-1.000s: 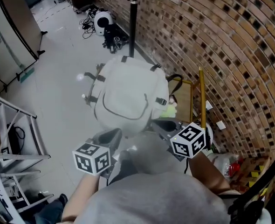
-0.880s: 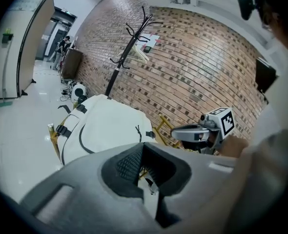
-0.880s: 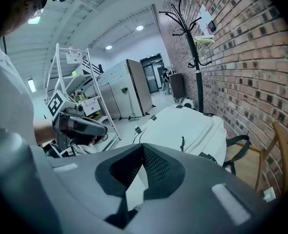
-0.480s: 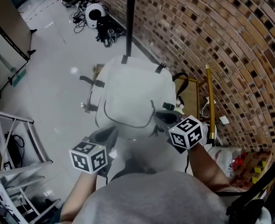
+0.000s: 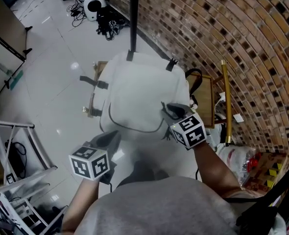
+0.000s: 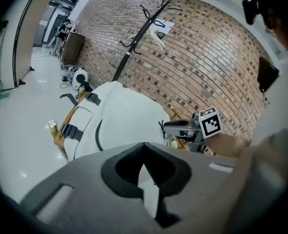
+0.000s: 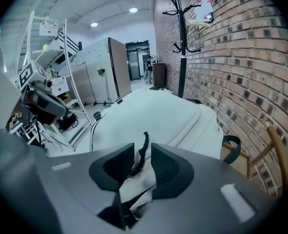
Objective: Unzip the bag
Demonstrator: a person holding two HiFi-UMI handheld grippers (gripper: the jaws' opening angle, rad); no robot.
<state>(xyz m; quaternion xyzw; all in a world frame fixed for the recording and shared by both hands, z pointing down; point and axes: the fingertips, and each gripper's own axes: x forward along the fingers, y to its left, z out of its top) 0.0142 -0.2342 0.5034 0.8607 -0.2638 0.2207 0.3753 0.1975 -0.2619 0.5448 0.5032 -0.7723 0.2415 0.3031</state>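
there, bag [image 5: 139, 94] on chair [image 5: 206, 102], coat stand [image 5: 133, 18] behind

No word, number or brand can be read anywhere. The left cube [image 5: 89, 163] on the left hand-held gripper [image 5: 108, 138] and the right cube [image 5: 188, 131] on the right hand-held gripper [image 5: 170, 110] carry only black-and-white square marker patterns. The paper sheet [image 6: 161, 30] high beside the coat rack [image 6: 134, 43] is too small to read.
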